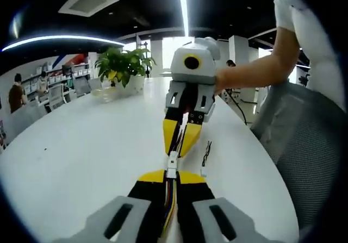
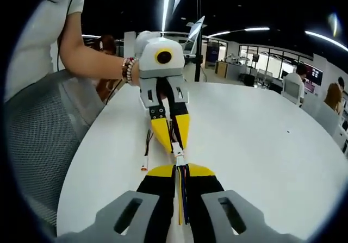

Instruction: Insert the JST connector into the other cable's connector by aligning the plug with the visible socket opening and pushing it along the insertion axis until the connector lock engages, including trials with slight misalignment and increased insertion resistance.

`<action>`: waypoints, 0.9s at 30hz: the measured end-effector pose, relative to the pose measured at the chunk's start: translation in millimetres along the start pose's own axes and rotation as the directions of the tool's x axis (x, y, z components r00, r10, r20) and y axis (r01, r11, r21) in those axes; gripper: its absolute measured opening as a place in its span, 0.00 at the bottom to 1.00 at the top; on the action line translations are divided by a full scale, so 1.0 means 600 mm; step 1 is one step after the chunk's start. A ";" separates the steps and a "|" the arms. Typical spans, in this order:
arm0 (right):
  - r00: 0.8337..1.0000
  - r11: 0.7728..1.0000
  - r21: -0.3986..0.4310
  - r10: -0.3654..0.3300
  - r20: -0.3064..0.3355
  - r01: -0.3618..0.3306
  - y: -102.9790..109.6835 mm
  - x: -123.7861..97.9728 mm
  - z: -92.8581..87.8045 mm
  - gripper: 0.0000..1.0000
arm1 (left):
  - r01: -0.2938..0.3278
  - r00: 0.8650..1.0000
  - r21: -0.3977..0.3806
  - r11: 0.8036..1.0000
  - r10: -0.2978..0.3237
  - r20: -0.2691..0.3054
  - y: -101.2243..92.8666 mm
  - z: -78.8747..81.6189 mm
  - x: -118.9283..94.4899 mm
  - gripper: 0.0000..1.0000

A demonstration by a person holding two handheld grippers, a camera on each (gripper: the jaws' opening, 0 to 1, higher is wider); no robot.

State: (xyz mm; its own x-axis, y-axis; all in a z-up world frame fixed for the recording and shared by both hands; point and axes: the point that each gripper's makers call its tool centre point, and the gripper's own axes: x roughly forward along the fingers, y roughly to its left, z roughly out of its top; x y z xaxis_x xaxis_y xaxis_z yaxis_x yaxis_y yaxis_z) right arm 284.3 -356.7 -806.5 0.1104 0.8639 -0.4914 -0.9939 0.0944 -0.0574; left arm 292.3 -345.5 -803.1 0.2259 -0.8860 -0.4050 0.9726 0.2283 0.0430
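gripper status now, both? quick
Left gripper: shut on its cable, white connector at the tips.
Right gripper: shut on the other cable, its connector meeting the left one's; lock state cannot be told.

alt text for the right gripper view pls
Two yellow-tipped grippers meet tip to tip over a white table, the right gripper and left gripper each pinching a wire bundle, white connectors joined between them. A spare cable lies beside them.
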 end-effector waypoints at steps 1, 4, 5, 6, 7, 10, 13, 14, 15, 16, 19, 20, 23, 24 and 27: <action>1.000 1.000 -0.003 0.004 -0.005 -0.004 0.001 0.001 -0.001 0.03 | 0.004 1.000 0.007 1.000 -0.004 -0.006 -0.002 0.000 0.000 0.00; 1.000 1.000 -0.005 0.014 -0.013 -0.014 0.005 0.001 -0.002 0.03 | 0.016 1.000 0.031 0.999 -0.015 -0.019 -0.006 -0.002 0.000 0.00; 1.000 1.000 -0.006 0.017 -0.016 -0.017 0.006 0.001 -0.003 0.03 | 0.019 1.000 0.039 0.999 -0.018 -0.023 -0.007 -0.002 0.000 0.00; 1.000 1.000 -0.004 0.018 -0.017 -0.019 0.007 0.002 -0.004 0.03 | 0.021 0.999 0.043 0.999 -0.020 -0.025 -0.007 -0.003 0.000 0.00; 1.000 1.000 -0.004 0.021 -0.018 -0.021 0.008 0.002 -0.004 0.03 | 0.024 0.999 0.046 0.999 -0.023 -0.026 -0.008 -0.003 0.000 0.00; 0.999 1.000 -0.005 0.027 -0.019 -0.027 0.010 0.003 -0.002 0.03 | 0.028 0.999 0.050 0.998 -0.027 -0.029 -0.009 -0.004 0.000 0.00; 0.999 1.000 -0.008 0.027 -0.026 -0.027 0.011 0.005 -0.003 0.03 | 0.029 0.999 0.051 0.998 -0.027 -0.040 -0.009 -0.006 0.001 0.00; 0.999 0.999 -0.007 0.031 -0.024 -0.032 0.012 0.006 -0.002 0.03 | 0.033 0.999 0.051 0.998 -0.031 -0.038 -0.011 -0.005 0.001 0.00; 0.999 0.999 -0.007 0.034 -0.021 -0.034 0.013 0.006 -0.001 0.03 | 0.036 0.999 0.050 0.998 -0.035 -0.035 -0.012 -0.004 0.001 0.00; 0.999 0.999 -0.010 0.032 -0.026 -0.032 0.013 0.007 -0.001 0.03 | 0.035 0.999 0.054 0.998 -0.033 -0.042 -0.012 -0.005 0.001 0.00; 0.999 0.999 -0.007 0.032 -0.027 -0.032 0.014 0.007 -0.002 0.03 | 0.035 0.999 0.052 0.998 -0.033 -0.041 -0.012 -0.006 0.001 0.00; 0.999 0.999 -0.006 0.032 -0.026 -0.032 0.014 0.007 -0.002 0.03 | 0.036 0.999 0.052 0.998 -0.034 -0.039 -0.012 -0.006 0.001 0.00; 0.999 0.999 -0.002 0.039 -0.027 -0.039 0.018 0.008 -0.002 0.03 | 0.047 0.998 0.058 0.997 -0.045 -0.036 -0.016 -0.008 -0.001 0.00; 0.999 0.999 -0.002 0.040 -0.028 -0.040 0.019 0.009 -0.002 0.03 | 0.049 0.998 0.058 0.997 -0.047 -0.037 -0.016 -0.009 -0.001 0.00; 0.999 0.999 0.000 0.042 -0.024 -0.042 0.019 0.010 0.001 0.03 | 0.051 0.998 0.063 0.997 -0.049 -0.032 -0.016 -0.007 -0.003 0.00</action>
State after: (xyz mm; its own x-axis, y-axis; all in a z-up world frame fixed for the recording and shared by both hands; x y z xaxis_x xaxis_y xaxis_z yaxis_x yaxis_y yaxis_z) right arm 273.4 -350.5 -809.7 0.0691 0.8548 -0.5144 -0.9976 0.0581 -0.0374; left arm 282.3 -344.3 -806.6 0.1763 -0.8829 -0.4352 0.9843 0.1572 0.0799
